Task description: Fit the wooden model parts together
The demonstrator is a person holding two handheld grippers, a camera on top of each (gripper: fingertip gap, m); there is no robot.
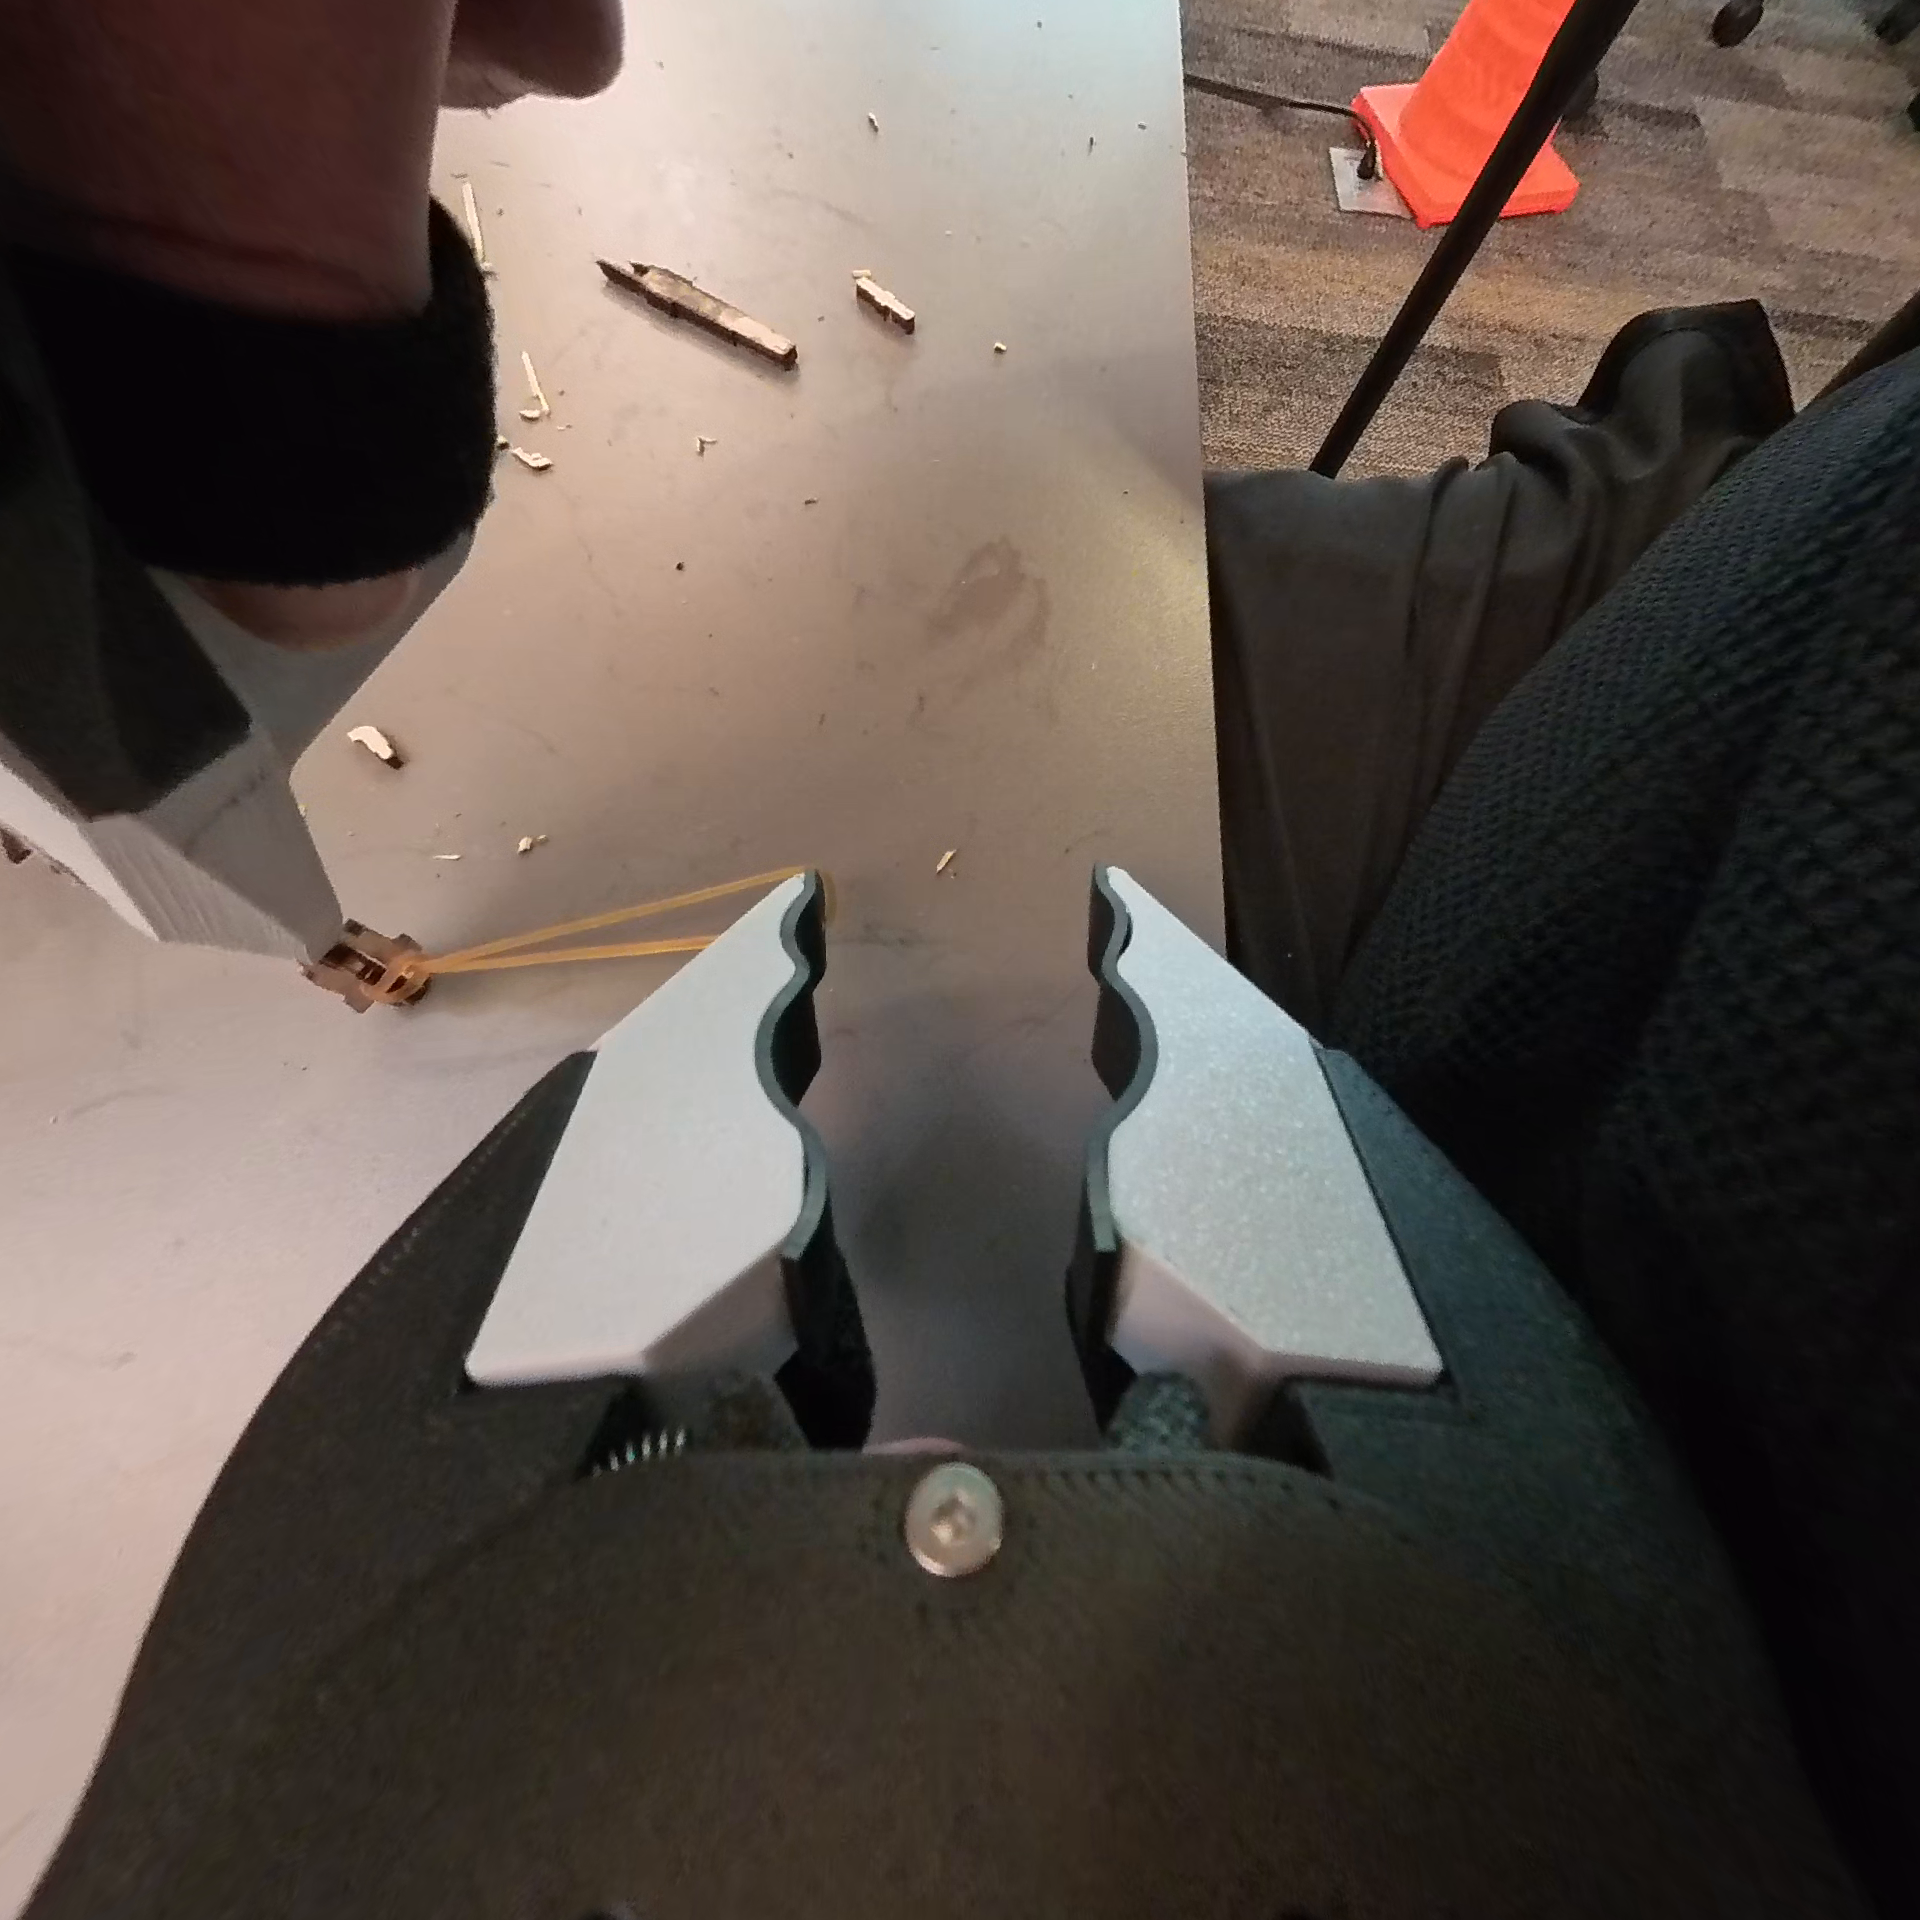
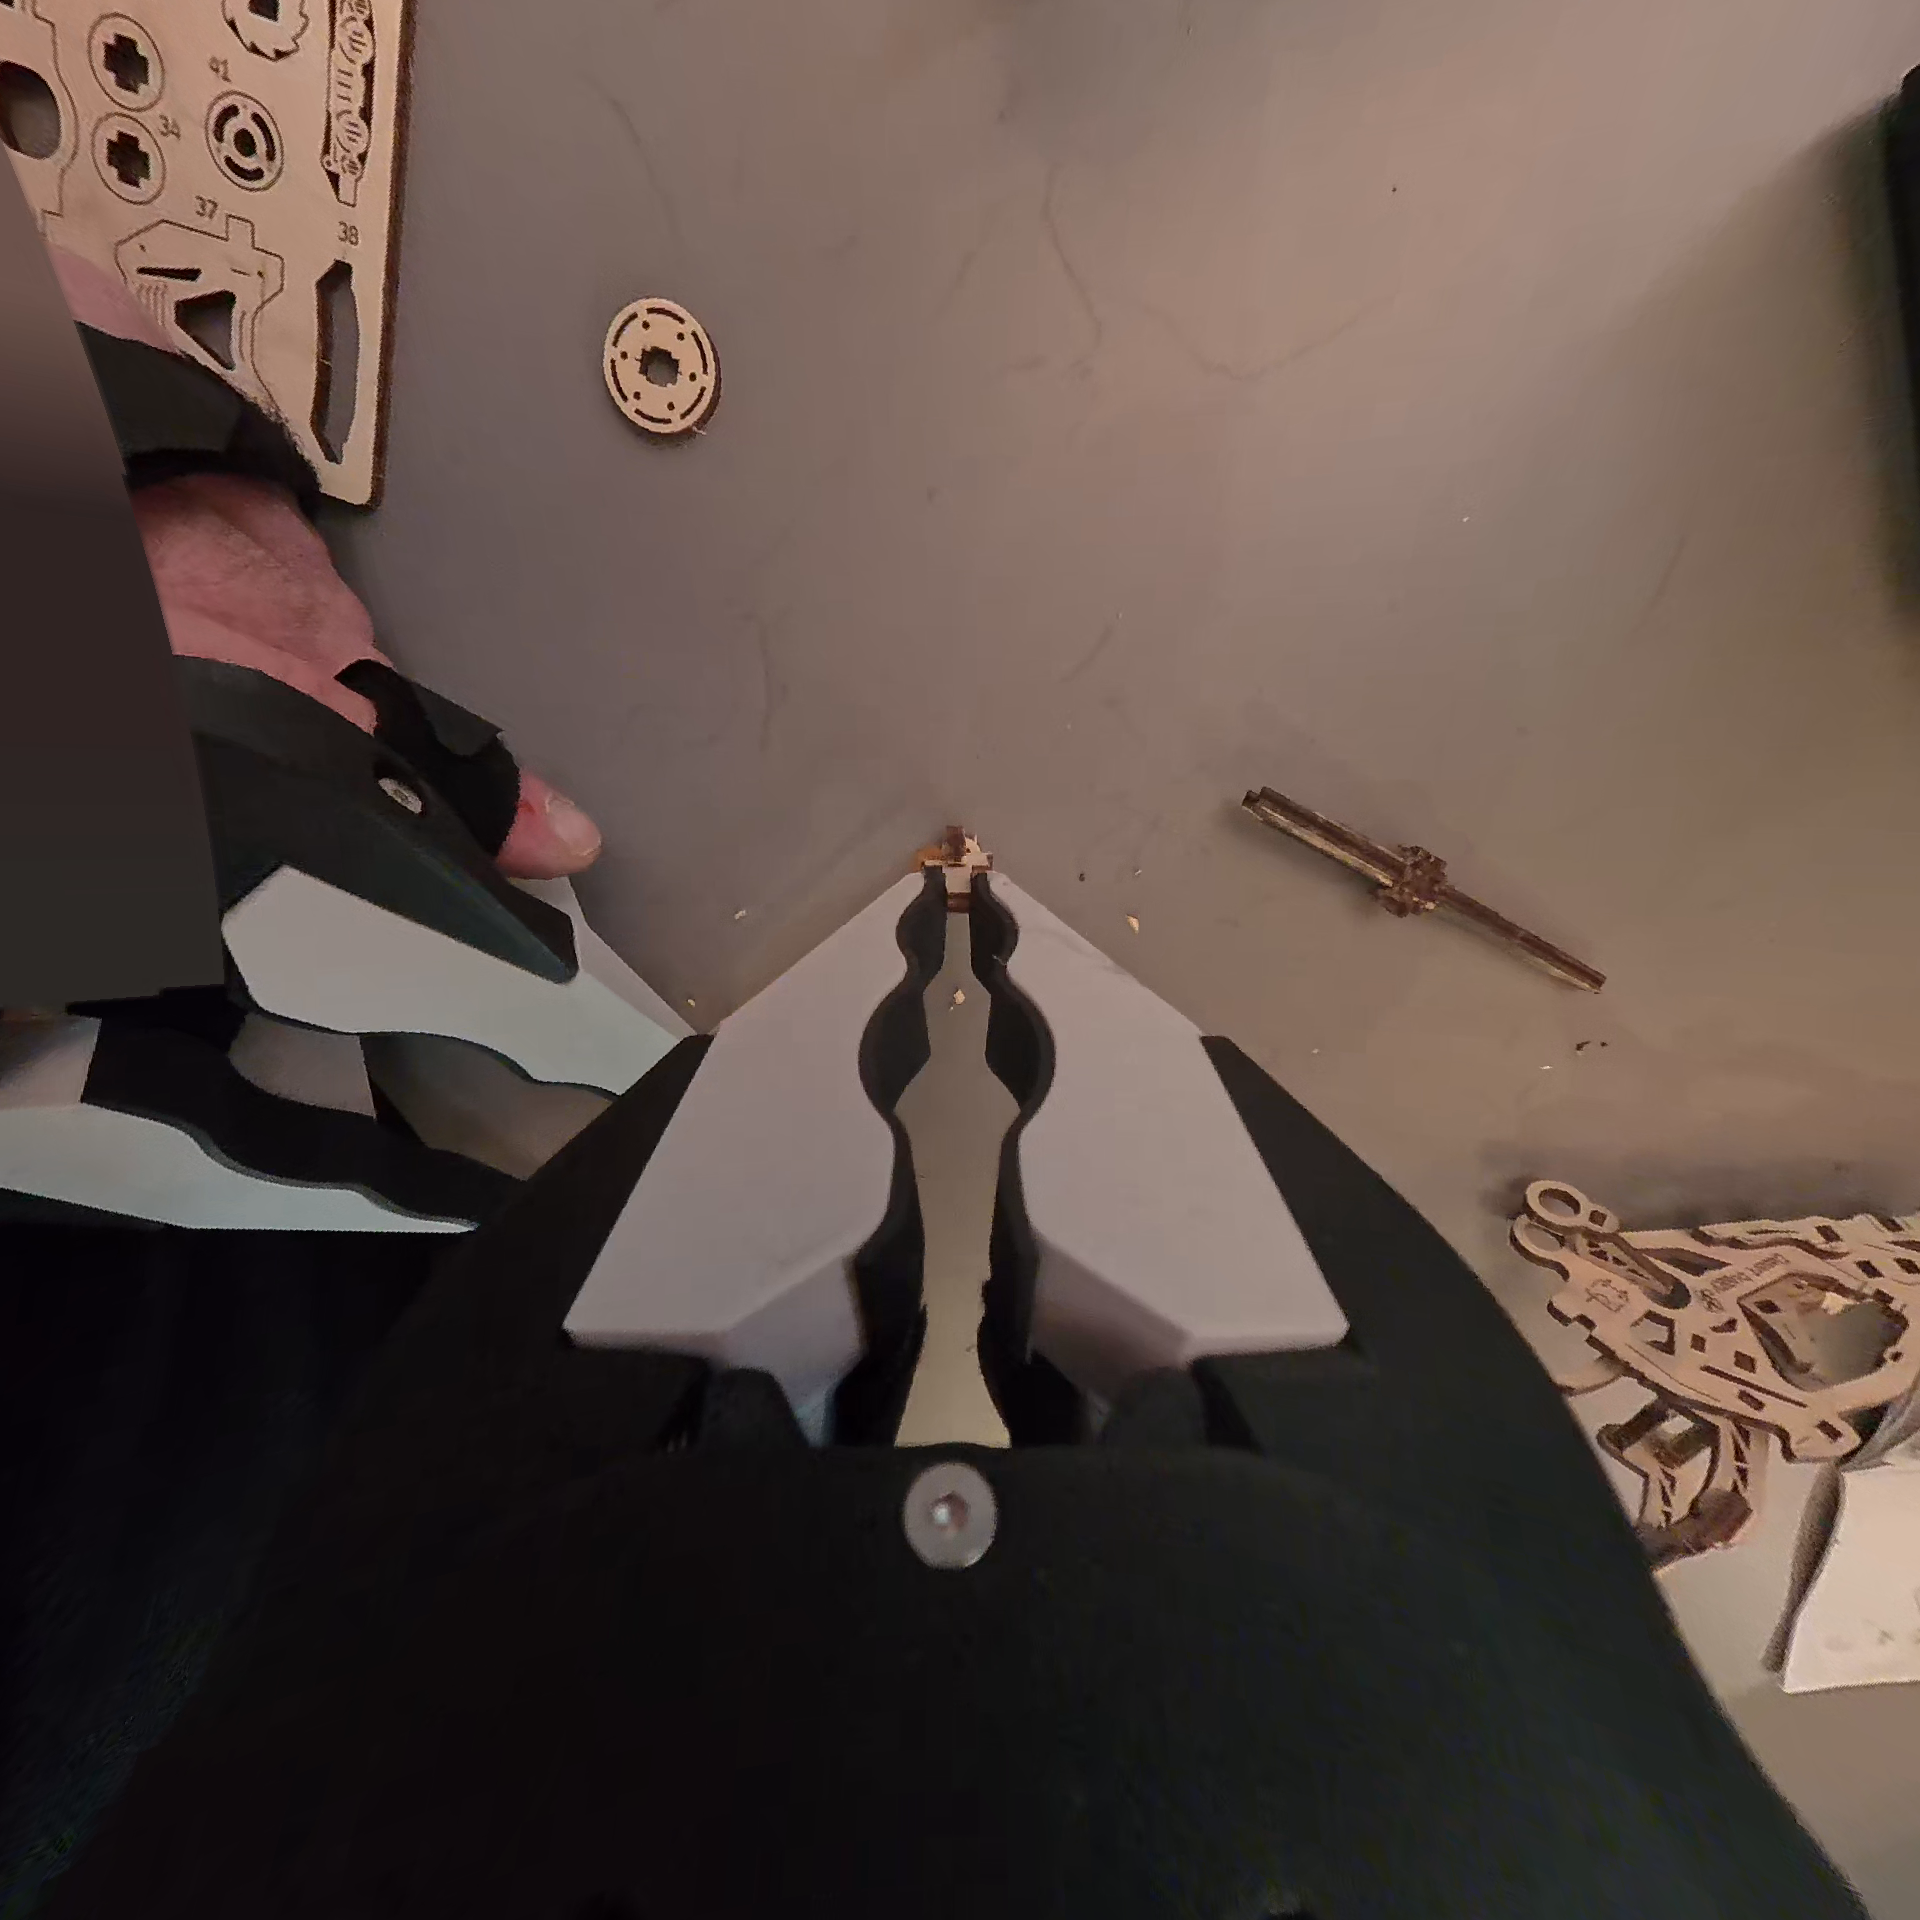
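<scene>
My right gripper (image 2: 954,883) is shut on a small wooden part (image 2: 956,857) at its tips, low over the grey table (image 2: 1247,520). In the left wrist view the same part (image 1: 369,971) shows at the right gripper's tip, with a yellow rubber band (image 1: 623,915) stretched from it to one fingertip (image 1: 800,914) of my left gripper (image 1: 956,904). The left gripper's jaws stand wide apart with nothing between them; the band is only hooked around that one tip. A wooden axle with a small gear (image 2: 1418,888) lies to the right of the right gripper.
A round wooden disc (image 2: 661,369) and a laser-cut parts sheet (image 2: 260,208) lie at the far left. A partly built wooden model (image 2: 1714,1320) rests on a white box (image 2: 1849,1610) at the right. Wood scraps (image 1: 535,384) litter the table. An orange cone (image 1: 1475,114) stands on the floor.
</scene>
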